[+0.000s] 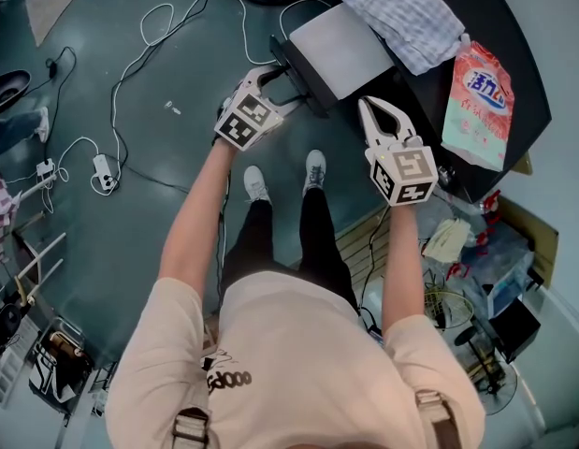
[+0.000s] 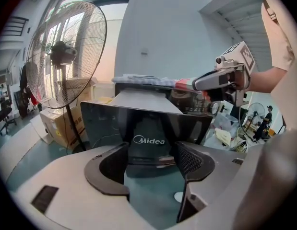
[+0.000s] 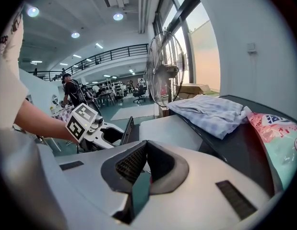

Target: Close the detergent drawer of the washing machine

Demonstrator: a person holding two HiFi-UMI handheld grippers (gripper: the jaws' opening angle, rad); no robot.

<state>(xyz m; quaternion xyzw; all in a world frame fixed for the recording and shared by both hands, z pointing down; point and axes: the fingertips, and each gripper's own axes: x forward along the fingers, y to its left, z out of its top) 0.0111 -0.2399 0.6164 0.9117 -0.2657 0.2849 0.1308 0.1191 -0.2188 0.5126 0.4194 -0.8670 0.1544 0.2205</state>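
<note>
The detergent drawer (image 1: 343,47) stands pulled out from the black washing machine (image 1: 518,36), its grey top facing up. Its black front panel (image 1: 303,75) carries a Midea logo (image 2: 150,140) in the left gripper view. My left gripper (image 1: 287,84) is open, right at that panel, which fills the space ahead between the jaws (image 2: 150,150). My right gripper (image 1: 375,106) hovers to the drawer's right, beside the machine's front edge, shut with nothing in it (image 3: 144,145). The right gripper view shows the drawer (image 3: 172,128) with the left gripper (image 3: 98,128) at its front.
A checked cloth (image 1: 406,12) and a pink detergent bag (image 1: 478,106) lie on the machine's top. A standing fan (image 2: 66,56) is left of the machine. Cables and power strips (image 1: 102,171) cross the floor. Cluttered items (image 1: 485,260) sit at the right. The person's feet (image 1: 312,171) are below the drawer.
</note>
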